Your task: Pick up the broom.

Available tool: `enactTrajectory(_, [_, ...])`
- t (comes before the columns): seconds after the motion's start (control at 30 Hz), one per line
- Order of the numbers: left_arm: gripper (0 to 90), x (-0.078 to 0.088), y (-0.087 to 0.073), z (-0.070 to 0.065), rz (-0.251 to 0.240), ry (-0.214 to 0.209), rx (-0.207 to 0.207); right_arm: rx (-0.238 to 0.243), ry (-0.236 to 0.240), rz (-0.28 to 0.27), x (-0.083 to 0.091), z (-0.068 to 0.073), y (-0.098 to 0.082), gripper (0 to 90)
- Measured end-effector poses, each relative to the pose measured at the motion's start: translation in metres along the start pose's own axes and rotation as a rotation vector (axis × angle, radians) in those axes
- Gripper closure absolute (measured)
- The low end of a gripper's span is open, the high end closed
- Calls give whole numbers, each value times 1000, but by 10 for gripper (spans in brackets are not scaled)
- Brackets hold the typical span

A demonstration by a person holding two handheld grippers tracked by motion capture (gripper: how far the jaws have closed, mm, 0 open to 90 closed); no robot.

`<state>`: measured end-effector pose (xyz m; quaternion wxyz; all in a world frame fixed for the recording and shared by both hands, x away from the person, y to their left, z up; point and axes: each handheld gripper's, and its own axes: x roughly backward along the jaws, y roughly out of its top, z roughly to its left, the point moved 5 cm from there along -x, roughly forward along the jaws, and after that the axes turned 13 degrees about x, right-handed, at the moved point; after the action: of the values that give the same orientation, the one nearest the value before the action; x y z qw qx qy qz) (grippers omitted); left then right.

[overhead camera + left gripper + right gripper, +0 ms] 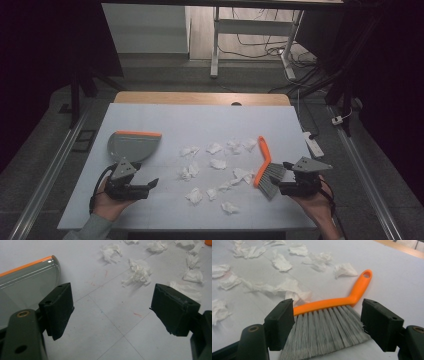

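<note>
A hand brush [265, 167] with an orange handle and grey bristles lies at the right of the white table top [200, 120]. My right gripper [284, 177] is open, its jaws standing either side of the bristles; in the right gripper view the brush [332, 303] lies between the two pads of the right gripper [327, 322]. A grey dustpan [132, 145] with an orange lip lies at the left. My left gripper [151, 184] hovers open just in front of the pan, empty [112, 307], with the dustpan [25, 282] at its left.
Several crumpled white paper scraps [218, 163] are strewn over the middle of the table, between pan and brush, and lie ahead of both grippers [138, 272] [280, 262]. A white power strip [313, 142] lies off the table's right edge.
</note>
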<state>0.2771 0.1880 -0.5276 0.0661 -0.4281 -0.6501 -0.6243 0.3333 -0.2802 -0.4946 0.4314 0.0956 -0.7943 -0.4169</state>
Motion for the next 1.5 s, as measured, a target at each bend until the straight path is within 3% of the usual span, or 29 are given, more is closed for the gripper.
enactTrajectory(0.13, [190, -1, -1, -1, 7, 0, -4, -8, 16, -1, 7, -2, 15, 275])
enactTrajectory(0.37, [190, -1, 0, -2, 6, 5, -11, -6, -8, 3, 15, -9, 35, 275])
enactTrajectory(0.6, [190, 0, 2, -3, 4, 11, -13, 0, 9, 20, 4, -15, 38, 275])
enactTrajectory(0.7, [190, 1, 2, -5, 1, 12, -15, -32, -1, 29, -6, -23, 43, 276])
enactTrajectory(0.87, [190, -1, 0, -5, 11, 7, -21, -72, 3, 148, -27, -36, 51, 282])
enactTrajectory(0.97, [190, -2, -1, -4, 14, 4, -21, -89, 5, 174, -31, -40, 56, 288])
enactTrajectory(1.13, [191, -1, -1, -5, 12, 2, -22, -102, -4, 267, -41, -48, 62, 293])
enactTrajectory(1.2, [193, -1, -1, -7, 10, 0, -28, -137, 3, 329, -49, -52, 60, 302])
enactTrajectory(1.27, [193, -1, -2, -9, 12, -2, -36, -153, 10, 353, -52, -54, 58, 303])
enactTrajectory(1.33, [194, -1, -3, -9, 14, -5, -39, -182, 11, 431, -64, -57, 52, 308])
enactTrajectory(1.37, [194, -1, -3, -9, 16, -7, -39, -182, 11, 431, -64, -57, 52, 308])
enactTrajectory(1.5, [198, -1, -4, -8, 13, -13, -32, -222, 9, 518, -82, -60, 43, 307])
